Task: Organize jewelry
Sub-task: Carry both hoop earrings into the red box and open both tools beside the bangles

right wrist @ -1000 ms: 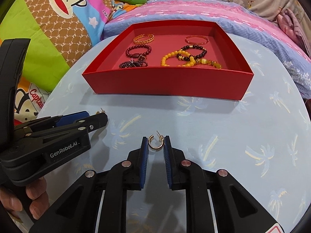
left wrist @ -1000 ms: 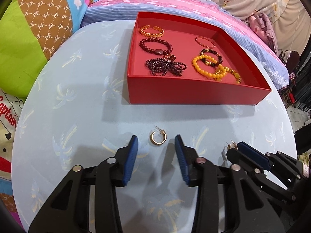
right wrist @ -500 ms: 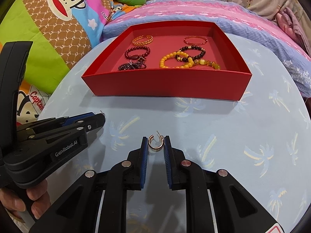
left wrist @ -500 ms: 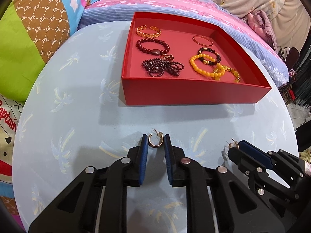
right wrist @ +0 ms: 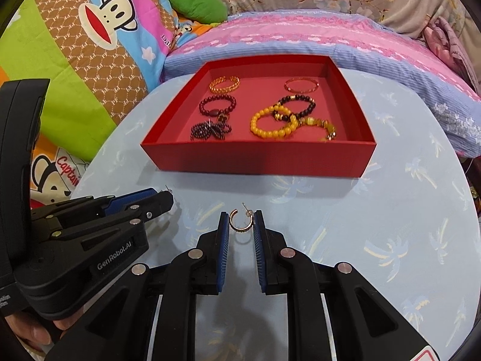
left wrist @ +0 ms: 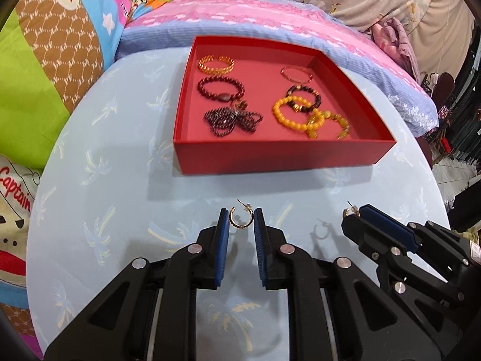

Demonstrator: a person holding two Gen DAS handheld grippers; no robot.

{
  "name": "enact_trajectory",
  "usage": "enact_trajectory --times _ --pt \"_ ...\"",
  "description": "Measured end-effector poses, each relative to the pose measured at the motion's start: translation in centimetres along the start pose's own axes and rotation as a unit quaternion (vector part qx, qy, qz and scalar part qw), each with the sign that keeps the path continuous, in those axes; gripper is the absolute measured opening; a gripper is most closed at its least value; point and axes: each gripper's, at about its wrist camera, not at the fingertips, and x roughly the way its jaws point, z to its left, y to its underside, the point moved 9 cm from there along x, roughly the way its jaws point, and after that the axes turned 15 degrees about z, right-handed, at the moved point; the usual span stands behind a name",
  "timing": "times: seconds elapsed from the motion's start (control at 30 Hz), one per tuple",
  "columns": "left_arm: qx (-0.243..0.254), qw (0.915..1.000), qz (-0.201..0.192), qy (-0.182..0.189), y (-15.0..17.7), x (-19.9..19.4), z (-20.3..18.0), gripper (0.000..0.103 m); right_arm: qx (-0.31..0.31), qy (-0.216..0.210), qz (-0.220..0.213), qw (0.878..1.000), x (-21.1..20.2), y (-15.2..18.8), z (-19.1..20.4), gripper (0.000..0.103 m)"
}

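Observation:
My left gripper (left wrist: 241, 219) is shut on a gold hoop earring (left wrist: 241, 218) and holds it above the pale blue table. My right gripper (right wrist: 241, 220) is shut on a second gold hoop earring (right wrist: 241, 220). It shows in the left wrist view (left wrist: 351, 212) at the right, earring at its tip. The left gripper shows in the right wrist view (right wrist: 166, 195) at the left. A red tray (left wrist: 282, 154) stands beyond both grippers and holds several bracelets, among them a yellow bead bracelet (left wrist: 290, 114) and a dark red bead bracelet (left wrist: 221, 88).
The round table (left wrist: 105, 210) has a pale blue palm-print cover. Colourful cushions (right wrist: 75, 60) lie behind it at the left. A pink and blue striped bed cover (right wrist: 300, 39) runs behind the tray. The table edge drops off at the right.
My left gripper has shut on the earring that lay on the table and lifted it. Both grippers have risen; the tray now looks farther down in both views.

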Motion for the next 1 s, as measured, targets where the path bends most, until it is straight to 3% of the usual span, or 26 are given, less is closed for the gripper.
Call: enact_trajectory --times 0.53,1.0 --pt "0.03 0.9981 -0.054 0.008 -6.4 -3.0 -2.9 0.016 0.005 0.007 -0.055 0.998 -3.0 -6.5 -1.7 0.016" --pt "0.035 0.9976 -0.059 -0.01 -13.5 -0.4 -3.0 0.016 0.025 0.019 -0.064 0.997 -0.7 -13.8 -4.9 0.016"
